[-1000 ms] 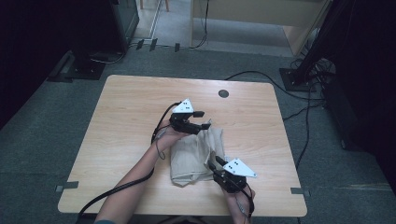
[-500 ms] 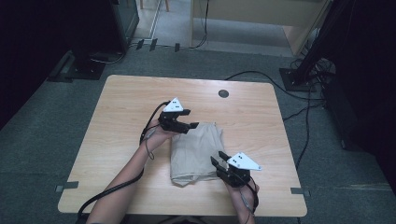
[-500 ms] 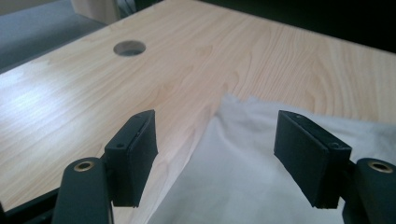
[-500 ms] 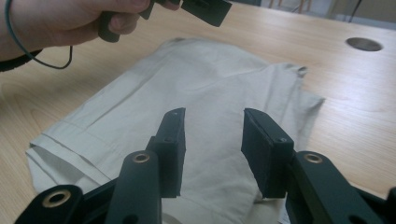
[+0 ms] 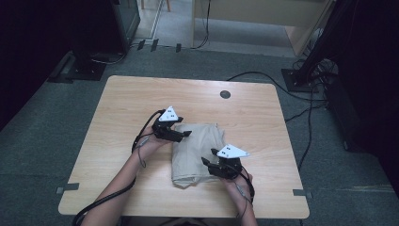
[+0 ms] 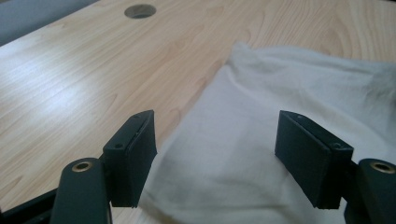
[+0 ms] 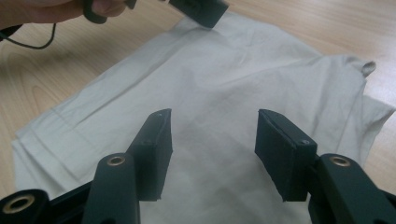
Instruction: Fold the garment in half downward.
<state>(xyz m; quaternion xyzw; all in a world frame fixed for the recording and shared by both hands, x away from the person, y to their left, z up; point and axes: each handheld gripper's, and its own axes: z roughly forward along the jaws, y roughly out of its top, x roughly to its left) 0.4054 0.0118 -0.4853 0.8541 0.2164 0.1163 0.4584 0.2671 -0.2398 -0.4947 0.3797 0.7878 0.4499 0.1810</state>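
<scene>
A folded beige cloth (image 5: 197,151) lies flat near the middle of the wooden table (image 5: 127,108). My left gripper (image 5: 184,134) hovers at the cloth's far left edge, jaws open with nothing between them. In the left gripper view the cloth (image 6: 261,140) spreads under the open left gripper (image 6: 217,158). My right gripper (image 5: 208,161) is over the cloth's near right part, also open and empty. The right gripper view shows the cloth (image 7: 224,88) below the open right gripper (image 7: 212,154), with the left gripper (image 7: 198,9) beyond at the cloth's far edge.
A round cable hole (image 5: 225,94) sits near the table's far edge, also in the left gripper view as a dark cable hole (image 6: 140,10). Cables (image 5: 263,75) run over the grey floor behind the table. Bare wood lies left and right of the cloth.
The left gripper has let the lifted cloth edge down; the cloth now lies flat and folded. Both grippers have drawn slightly apart and stand open.
</scene>
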